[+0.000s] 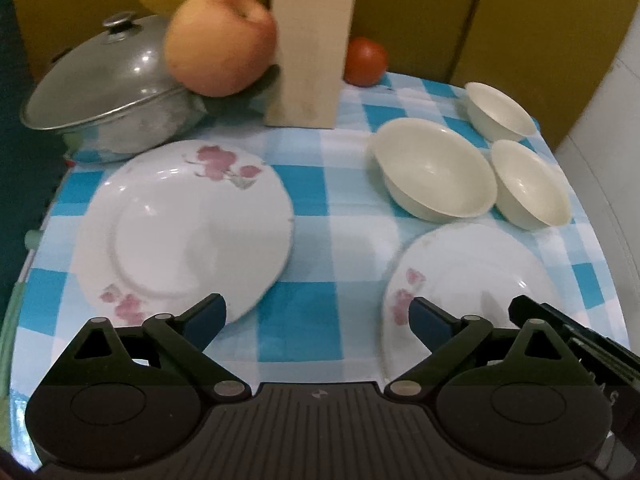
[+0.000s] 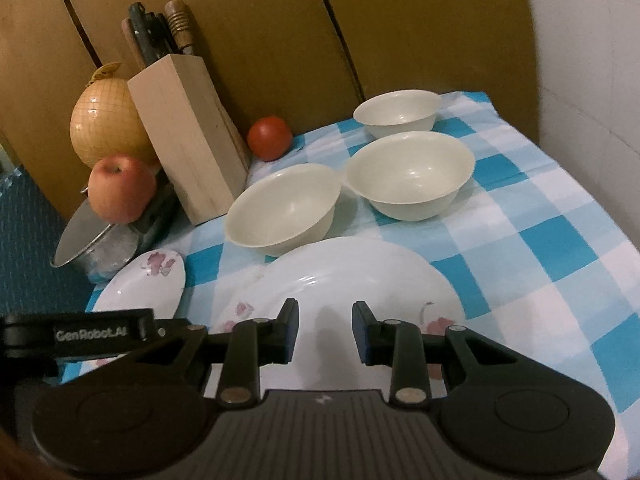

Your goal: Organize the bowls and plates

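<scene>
Plates lie flat on the checked cloth (image 1: pixel 316 240): left plate (image 1: pixel 184 224) at 10 o'clock of the wide-spread, empty left gripper (image 1: pixel 316 322), right plate (image 2: pixel 352 276) under the narrower, empty right gripper (image 2: pixel 325 330). Three cream bowls (image 2: pixel 412 172) cluster at 12 behind it. Knife block (image 2: pixel 188 136), apple (image 2: pixel 120 188), tomato (image 2: pixel 269 137) and pot (image 1: pixel 108 92) crowd the far-left edge

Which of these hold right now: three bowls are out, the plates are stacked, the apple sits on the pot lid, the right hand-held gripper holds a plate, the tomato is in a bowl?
1. Three cream bowls stand on the cloth. True.
2. The two plates are stacked. False: they lie apart.
3. The apple sits on the pot lid. True.
4. The right hand-held gripper holds a plate. False: open, above it.
5. The tomato is in a bowl. False: it sits beside the knife block.
</scene>
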### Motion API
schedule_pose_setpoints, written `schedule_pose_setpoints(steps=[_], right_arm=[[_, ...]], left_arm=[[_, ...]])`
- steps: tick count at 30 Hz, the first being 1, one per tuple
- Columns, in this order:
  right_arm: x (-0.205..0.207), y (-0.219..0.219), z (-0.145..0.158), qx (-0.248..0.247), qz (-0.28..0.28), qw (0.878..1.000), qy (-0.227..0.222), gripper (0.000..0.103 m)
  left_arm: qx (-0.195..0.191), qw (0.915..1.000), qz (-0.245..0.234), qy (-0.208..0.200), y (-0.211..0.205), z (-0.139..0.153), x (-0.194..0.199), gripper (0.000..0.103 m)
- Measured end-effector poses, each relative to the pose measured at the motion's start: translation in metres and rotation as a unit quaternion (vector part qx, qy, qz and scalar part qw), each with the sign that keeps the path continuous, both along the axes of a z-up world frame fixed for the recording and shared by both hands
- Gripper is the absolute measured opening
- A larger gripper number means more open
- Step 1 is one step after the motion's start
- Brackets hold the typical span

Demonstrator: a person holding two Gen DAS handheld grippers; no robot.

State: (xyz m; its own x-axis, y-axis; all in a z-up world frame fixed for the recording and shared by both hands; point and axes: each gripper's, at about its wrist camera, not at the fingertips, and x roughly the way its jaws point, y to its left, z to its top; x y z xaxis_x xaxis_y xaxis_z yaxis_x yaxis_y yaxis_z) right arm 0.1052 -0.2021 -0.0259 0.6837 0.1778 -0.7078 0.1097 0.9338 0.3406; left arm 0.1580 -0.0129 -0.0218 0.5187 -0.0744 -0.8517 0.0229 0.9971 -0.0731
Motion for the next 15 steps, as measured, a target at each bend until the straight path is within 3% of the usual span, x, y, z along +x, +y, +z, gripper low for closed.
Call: schedule_pose_setpoints(steps=[9, 15], right_arm=[[0.018, 0.039, -0.002, 0.007, 0.064, 0.998, 0.009, 0.03], [0.036, 0.063, 0.006, 0.001, 0.092, 0.996, -0.012, 0.032]], left_arm=[[0.001, 0.9993, 0.038, 0.004, 0.03, 0.002, -0.001, 0.1], [-0.011, 0.9967, 0.08, -0.005, 0.062, 0.01, -0.001, 0.101]])
